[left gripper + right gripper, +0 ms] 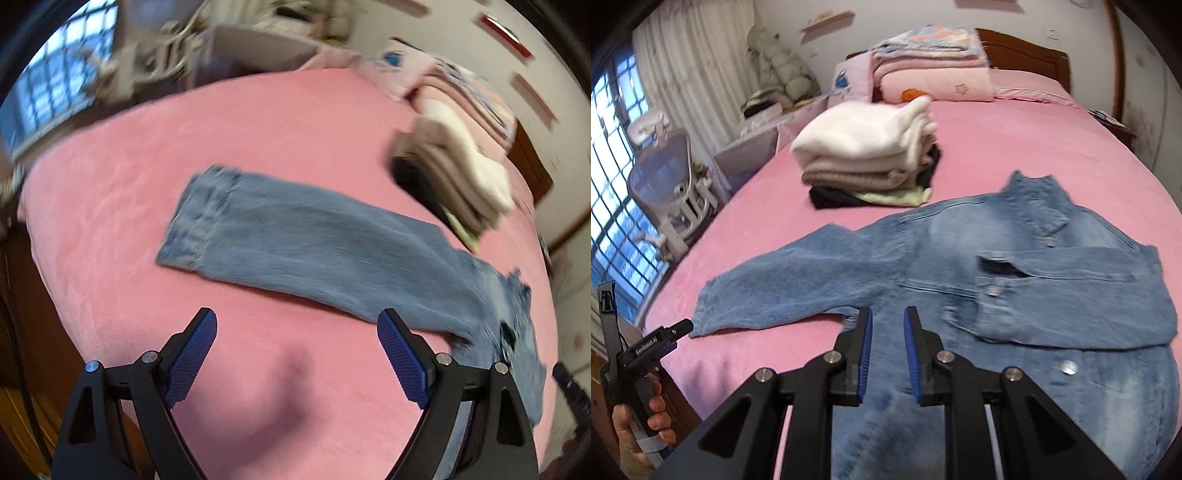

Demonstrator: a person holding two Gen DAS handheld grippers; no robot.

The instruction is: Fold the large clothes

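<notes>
A blue denim jacket [1015, 280] lies front up on the pink bed [1015, 140]. One sleeve [768, 291] stretches out to the left, and the other is folded across the chest. My right gripper [888, 319] hovers over the jacket's lower front, its pads a narrow gap apart with nothing pinched between them. In the left wrist view the outstretched sleeve [295, 243] runs across the bed [258, 129], cuff to the left. My left gripper [297, 314] hangs wide open just in front of it, empty. A hand holds that gripper's handle [646, 354] near the cuff.
A stack of folded clothes [864, 155], white on top, sits behind the jacket; it also shows at the right in the left wrist view [454, 177]. Folded blankets and a pillow [934, 70] lie at the headboard. A white chair [665, 173] and a window stand beside the bed's left edge.
</notes>
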